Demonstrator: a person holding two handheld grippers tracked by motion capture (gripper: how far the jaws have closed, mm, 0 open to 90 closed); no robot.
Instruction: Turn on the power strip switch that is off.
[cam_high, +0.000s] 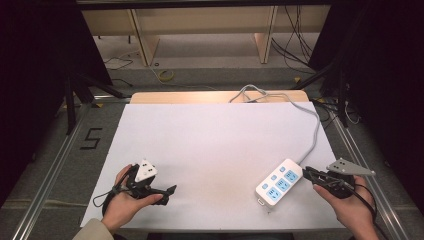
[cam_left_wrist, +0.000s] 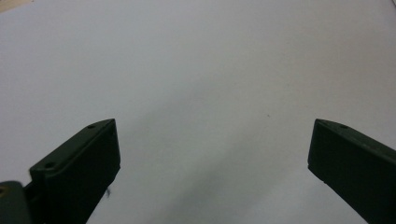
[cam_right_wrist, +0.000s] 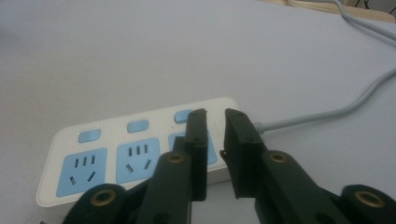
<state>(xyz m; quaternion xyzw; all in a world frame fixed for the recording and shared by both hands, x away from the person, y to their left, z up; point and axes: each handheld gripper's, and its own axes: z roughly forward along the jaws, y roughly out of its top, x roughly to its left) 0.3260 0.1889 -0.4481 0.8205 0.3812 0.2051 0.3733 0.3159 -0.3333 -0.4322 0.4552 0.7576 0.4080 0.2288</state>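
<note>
A white power strip (cam_high: 278, 184) with blue sockets and blue switches lies on the white sheet (cam_high: 210, 135) at the front right. Its grey cable (cam_high: 314, 132) runs off toward the table's far edge. My right gripper (cam_high: 306, 172) sits just right of the strip's cable end, jaws nearly together with nothing between them. In the right gripper view the strip (cam_right_wrist: 116, 154) lies just beyond my right gripper (cam_right_wrist: 215, 114), and the cable (cam_right_wrist: 327, 114) leaves to the right. My left gripper (cam_high: 170, 194) rests at the front left, open over bare sheet, and its own view shows my left gripper (cam_left_wrist: 212, 135) with jaws wide apart.
The wooden table edge (cam_high: 190, 96) shows beyond the sheet, where the cable loops. Metal rails run along both sides of the table. A "5" mark (cam_high: 91, 138) lies on the floor at left. Shelving and loose cables stand at the back.
</note>
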